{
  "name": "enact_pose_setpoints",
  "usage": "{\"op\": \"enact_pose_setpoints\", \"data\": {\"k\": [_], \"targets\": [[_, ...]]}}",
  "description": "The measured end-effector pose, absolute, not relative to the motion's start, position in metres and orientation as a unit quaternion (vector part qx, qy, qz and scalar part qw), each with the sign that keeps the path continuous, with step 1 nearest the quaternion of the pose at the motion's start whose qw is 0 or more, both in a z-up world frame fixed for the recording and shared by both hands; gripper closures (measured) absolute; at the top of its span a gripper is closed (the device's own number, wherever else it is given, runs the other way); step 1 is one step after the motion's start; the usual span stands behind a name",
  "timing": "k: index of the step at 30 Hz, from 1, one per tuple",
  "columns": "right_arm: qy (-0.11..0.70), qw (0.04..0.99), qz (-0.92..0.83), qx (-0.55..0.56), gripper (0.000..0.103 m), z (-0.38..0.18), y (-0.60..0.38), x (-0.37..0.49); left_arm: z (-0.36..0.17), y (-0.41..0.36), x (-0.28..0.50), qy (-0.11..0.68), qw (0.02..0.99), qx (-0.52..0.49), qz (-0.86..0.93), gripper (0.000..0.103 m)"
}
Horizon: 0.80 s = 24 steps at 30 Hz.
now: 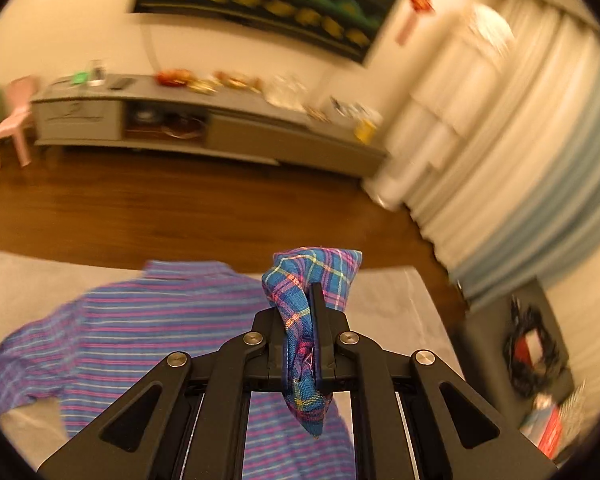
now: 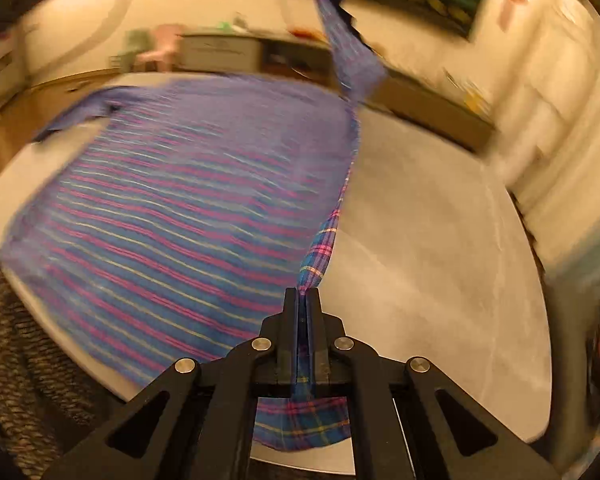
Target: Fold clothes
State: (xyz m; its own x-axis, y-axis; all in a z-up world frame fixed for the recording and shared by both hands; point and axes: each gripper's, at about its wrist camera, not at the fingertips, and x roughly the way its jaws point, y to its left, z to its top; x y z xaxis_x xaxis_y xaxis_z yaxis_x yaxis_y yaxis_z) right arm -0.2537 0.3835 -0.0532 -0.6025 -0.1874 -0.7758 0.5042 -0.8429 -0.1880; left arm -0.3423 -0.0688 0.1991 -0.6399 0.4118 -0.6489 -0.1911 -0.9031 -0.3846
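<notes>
Plaid shirt: blue cloth with pink and yellow lines; we see most of it spread flat over the left part of the table, its right edge lifted off the top.
Rug: we see a dark woven one at far left in the right wrist view, under the table's near edge.
Chair: we see a small pink one on the wood floor, just beside the left end of the cabinet.
Cabinet: a long grey low one along the far wall, its top crowded with blurred small things we cannot make out.
Left gripper: we have its jaws pinched tight on a bunched fold of the shirt; cloth sticks out above the fingertips and hangs below them, held up over the spread part.
Right gripper: we have its jaws closed on the shirt's near edge, a thin strip of plaid clamped between them; from there the cloth runs taut up and away towards the top of the view.
Curtain: pale, pleated, at right.
</notes>
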Motion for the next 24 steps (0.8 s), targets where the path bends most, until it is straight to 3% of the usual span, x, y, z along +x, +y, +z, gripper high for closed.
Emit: {"op": "enact_pose_setpoints", "data": {"k": [7, 9, 13, 20, 24], "targets": [[0.227, 0.295, -0.824, 0.427, 0.094, -0.116, 0.284, -0.25, 0.127, -0.191, -0.346, -0.168, 0.078, -0.415, 0.891, 0.095], [0.213, 0.327, -0.797, 0.46, 0.068, -0.139, 0.272, -0.253, 0.098, -0.195, -0.349, -0.17, 0.08, -0.425, 0.885, 0.095], [0.162, 0.372, -0.774, 0.485, 0.062, -0.145, 0.281, -0.264, 0.061, -0.177, -0.349, -0.167, 0.11, -0.426, 0.882, 0.095], [-0.022, 0.38, -0.751, 0.539, 0.062, -0.166, 0.333, -0.315, 0.117, -0.084, -0.296, -0.069, 0.246, -0.343, 0.904, 0.094], [-0.051, 0.382, -0.746, 0.543, 0.062, -0.18, 0.349, -0.31, 0.153, -0.031, -0.287, -0.014, 0.27, -0.33, 0.904, 0.094]]}}
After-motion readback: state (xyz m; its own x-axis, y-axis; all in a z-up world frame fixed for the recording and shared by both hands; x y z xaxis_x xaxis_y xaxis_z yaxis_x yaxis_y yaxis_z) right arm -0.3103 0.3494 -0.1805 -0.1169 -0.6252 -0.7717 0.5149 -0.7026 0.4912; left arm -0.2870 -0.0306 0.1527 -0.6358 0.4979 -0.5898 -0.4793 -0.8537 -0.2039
